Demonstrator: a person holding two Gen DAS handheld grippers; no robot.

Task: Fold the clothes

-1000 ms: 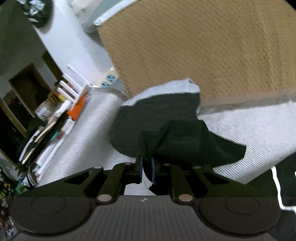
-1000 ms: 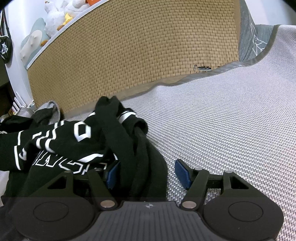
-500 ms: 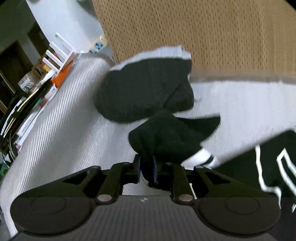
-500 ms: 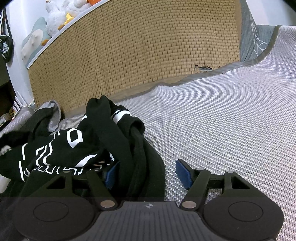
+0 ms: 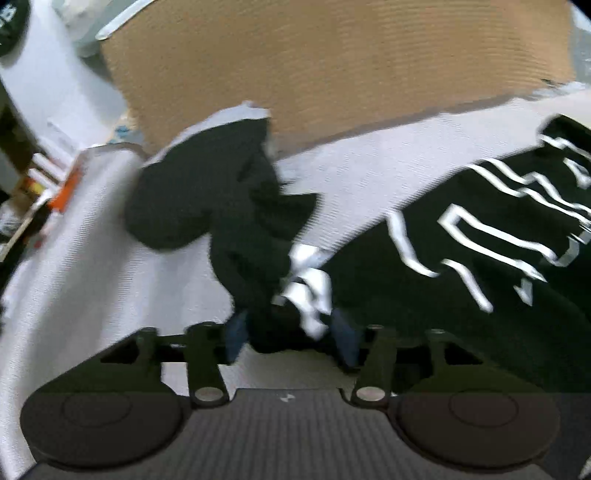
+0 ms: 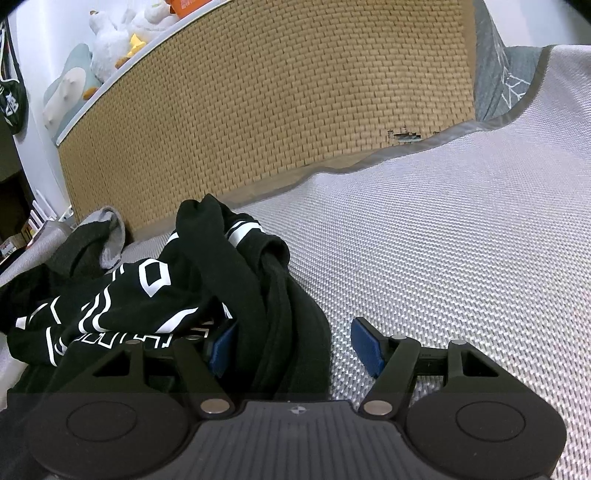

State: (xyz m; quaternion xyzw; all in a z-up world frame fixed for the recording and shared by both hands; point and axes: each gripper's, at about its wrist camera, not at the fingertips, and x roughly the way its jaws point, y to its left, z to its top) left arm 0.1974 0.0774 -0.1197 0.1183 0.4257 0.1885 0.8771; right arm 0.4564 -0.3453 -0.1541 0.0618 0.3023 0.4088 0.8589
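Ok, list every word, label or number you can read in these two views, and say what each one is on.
"O" (or "0"): one white outline character on the black garment, right wrist view; the rest of that print is creased and unreadable.
Same print, left wrist view: blurred, unreadable.
Black bag hanging at the left edge: white marks, cut off, unreadable.
Orange box on the shelf: too small to read.

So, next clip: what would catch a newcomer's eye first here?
The crumpled black garment with bold white line print, heaped on the grey woven mat at the left. Behind it rises a tan woven rattan headboard, with plush toys on its top edge. The left gripper is opening around a black-and-white cuff.
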